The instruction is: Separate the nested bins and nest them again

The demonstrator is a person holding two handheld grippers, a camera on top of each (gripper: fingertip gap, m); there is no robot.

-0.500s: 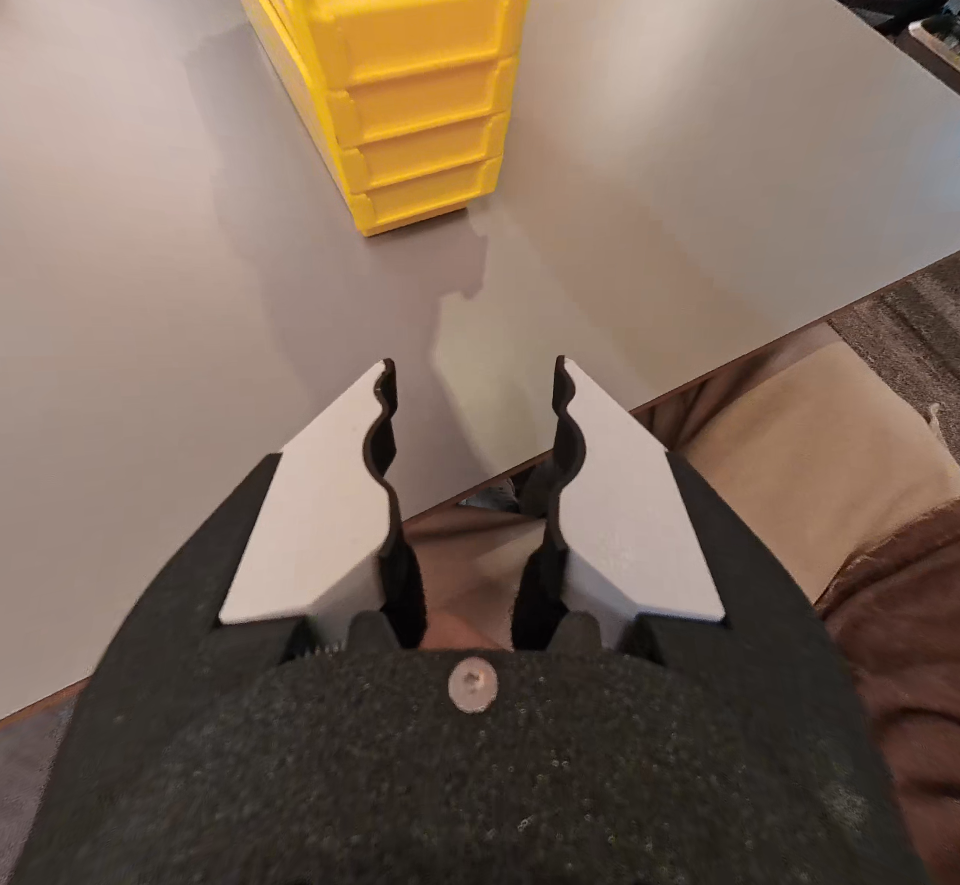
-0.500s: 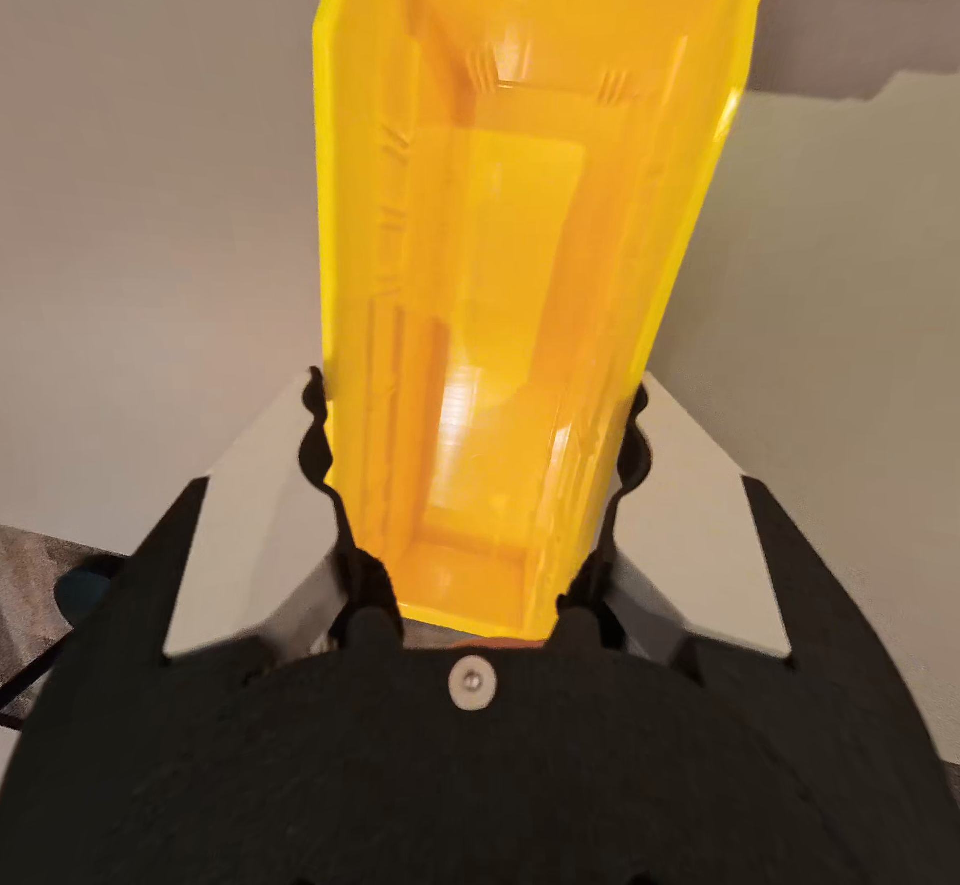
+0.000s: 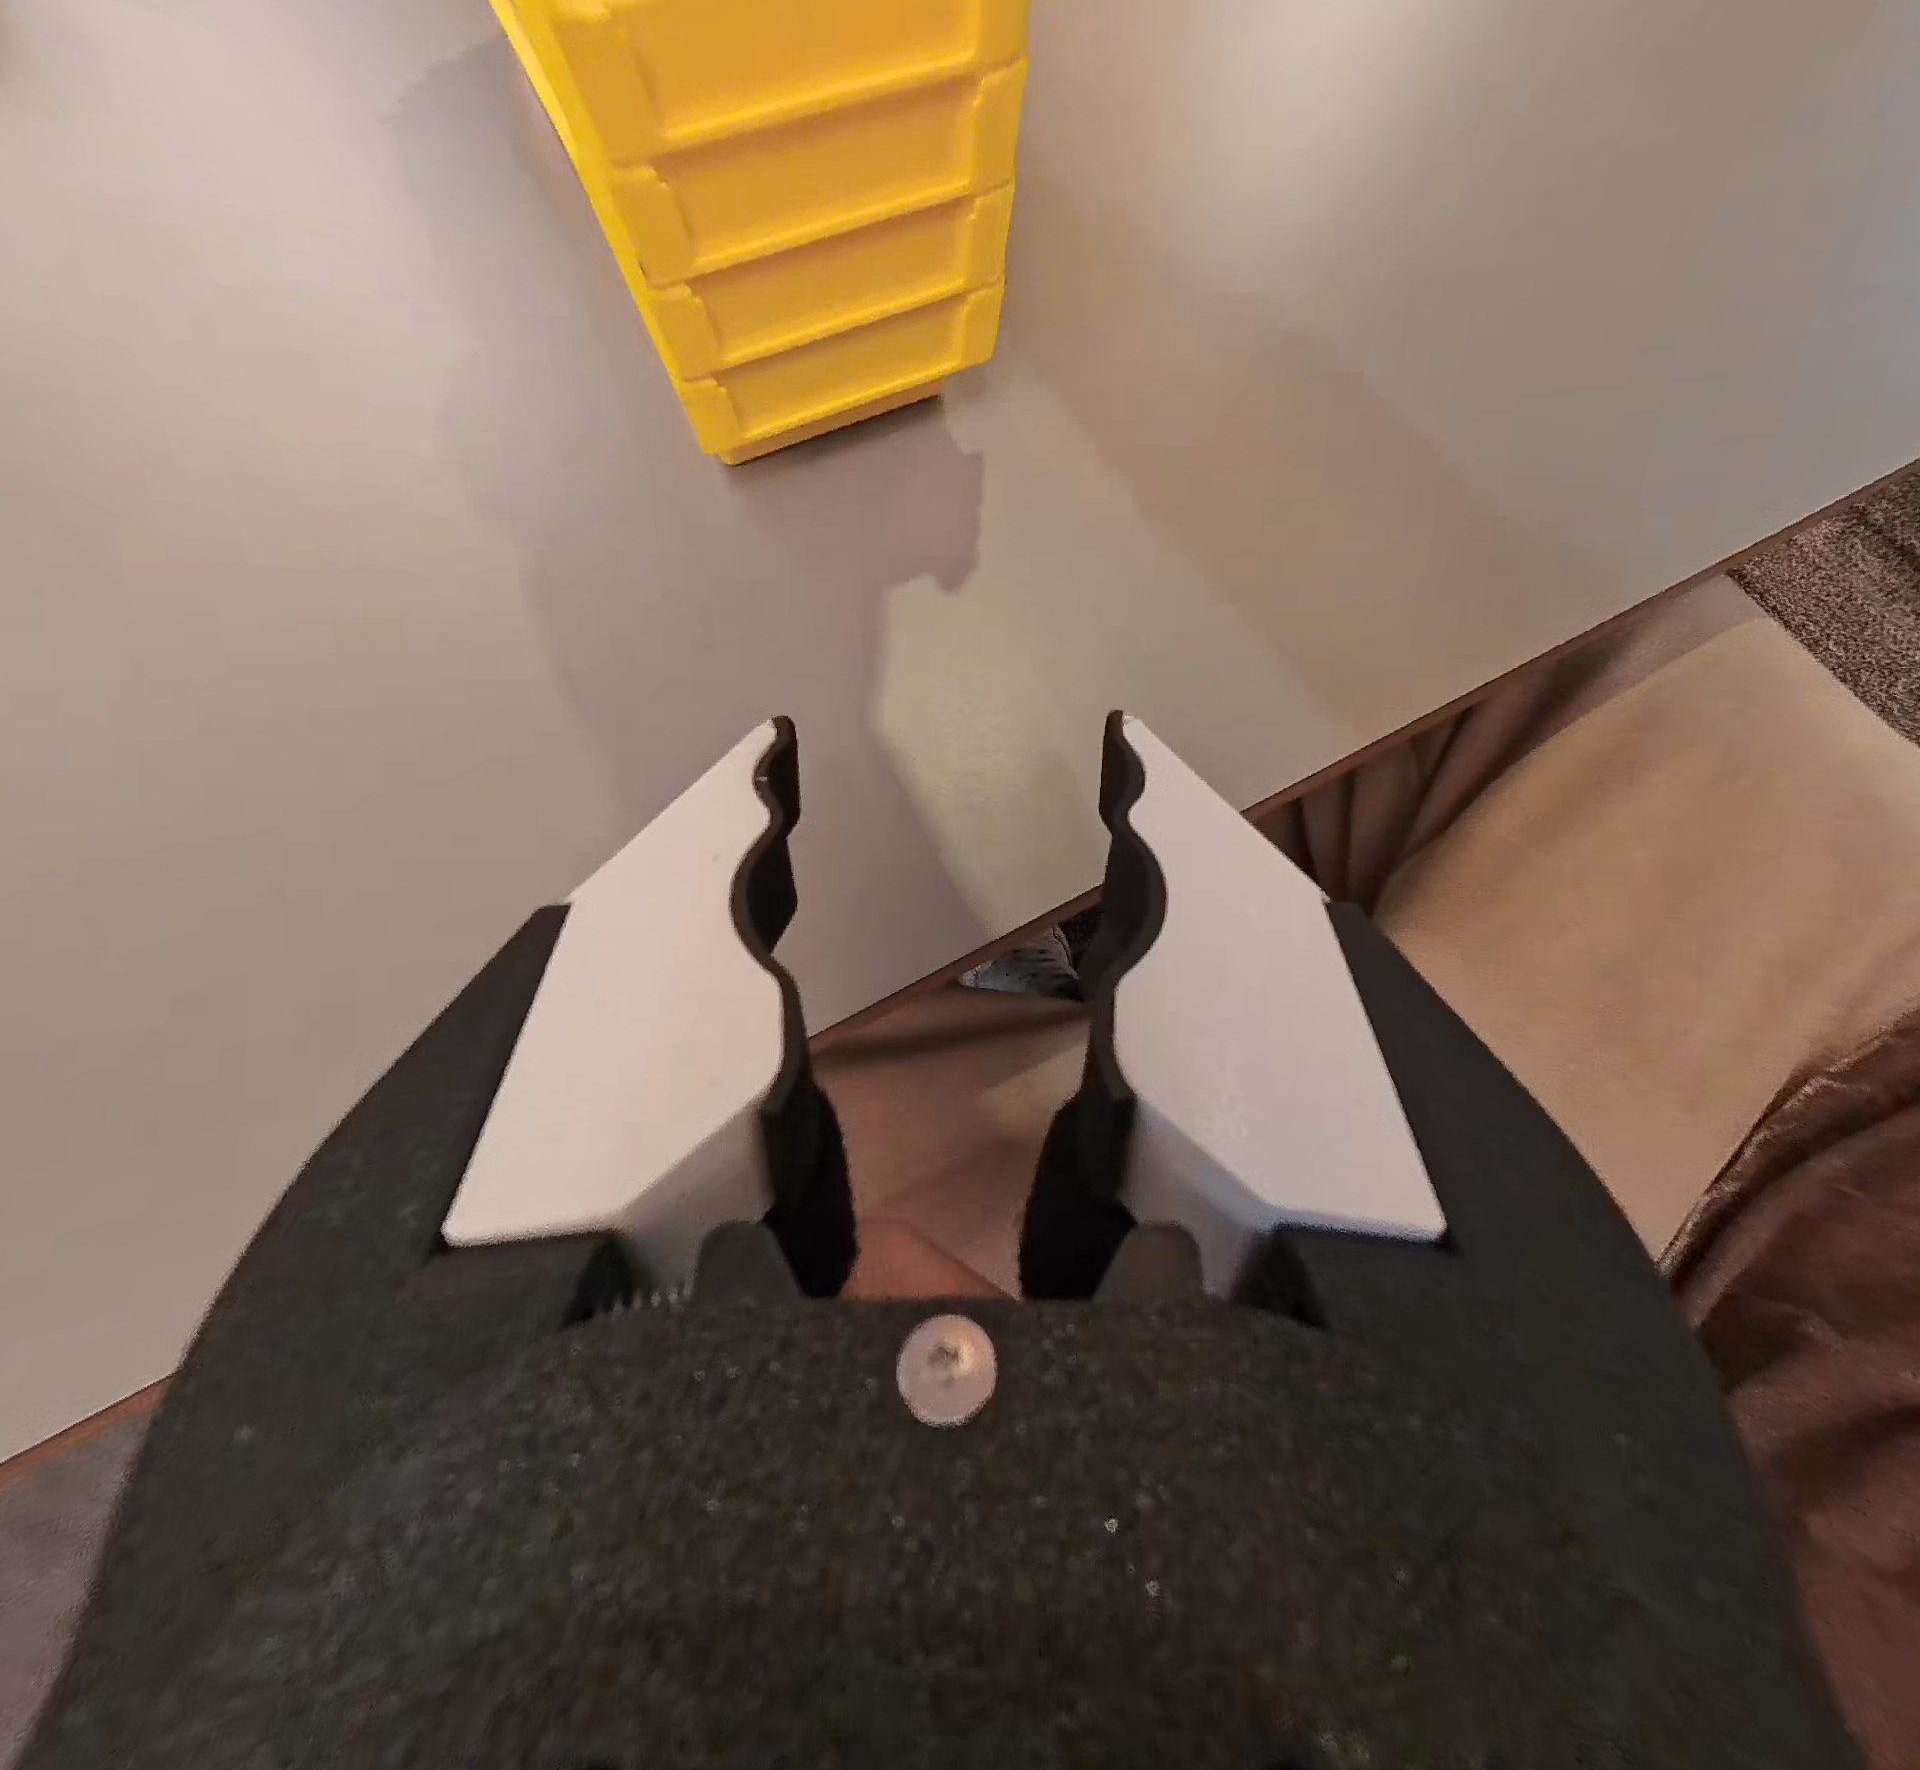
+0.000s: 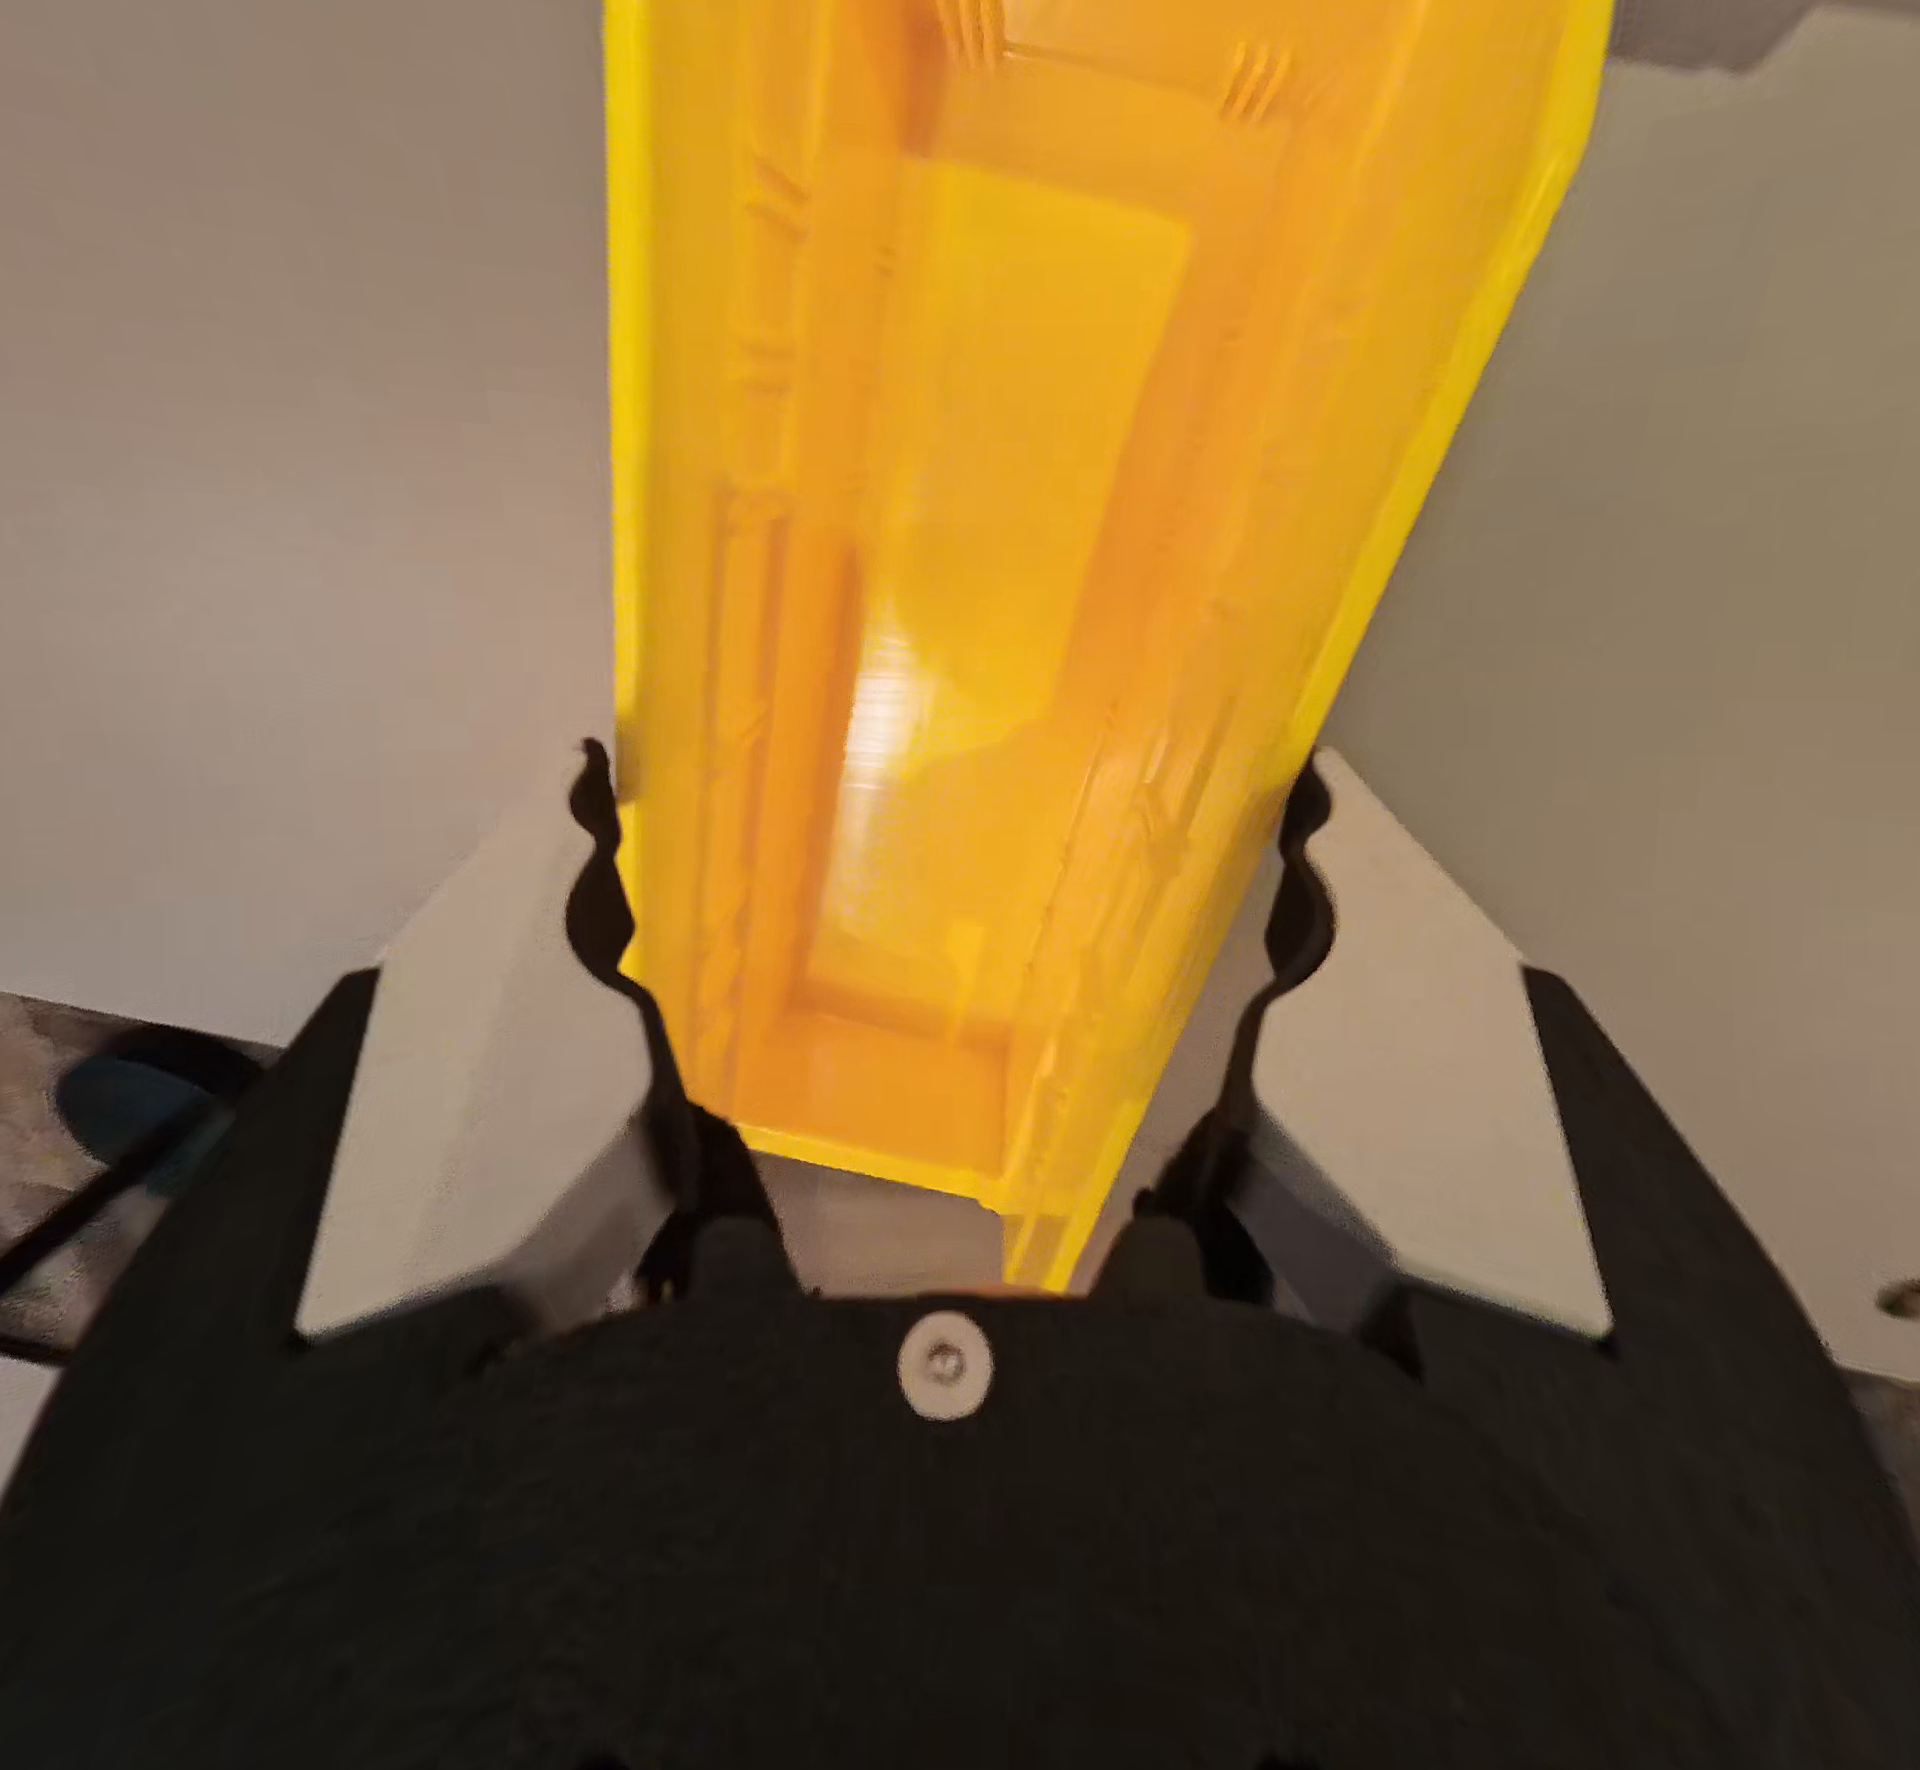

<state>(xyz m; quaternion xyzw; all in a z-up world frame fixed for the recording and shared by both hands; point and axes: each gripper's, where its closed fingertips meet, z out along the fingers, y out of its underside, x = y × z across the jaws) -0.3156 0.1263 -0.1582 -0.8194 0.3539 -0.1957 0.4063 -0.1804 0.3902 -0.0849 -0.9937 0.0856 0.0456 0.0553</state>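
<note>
Four yellow plastic bins sit nested in one stack (image 3: 821,151) on the smooth grey tabletop (image 3: 312,473) in the left wrist view, their stepped front rims showing one above the other, the lowest resting flat on the surface. Bare table lies on both sides of the stack and in front of it, with a soft shadow running from its near corner toward the camera. Well short of the stack, the left gripper (image 3: 945,744) hovers over the table's near edge with its white fingers (image 3: 665,1014) apart and nothing between the wavy black pads. That edge (image 3: 1455,702) runs diagonally from the lower left up to the right; below it show a person's tan trouser leg (image 3: 1621,889) and a brown sleeve (image 3: 1829,1284). In the right wrist view, somewhat blurred, a single yellow plastic bin (image 4: 1039,473) fills the middle, its open inside facing the camera and its length pointing away along the fingers. The right gripper (image 4: 951,764) stands wide, with the bin's near end lying between the two fingers; the left pad appears to touch the bin's side wall, but on the right I cannot tell whether pad and wall meet. Grey table surface spreads to both sides of this bin, and a strip of darker floor (image 4: 94,1128) shows past the table's edge at the lower left.
</note>
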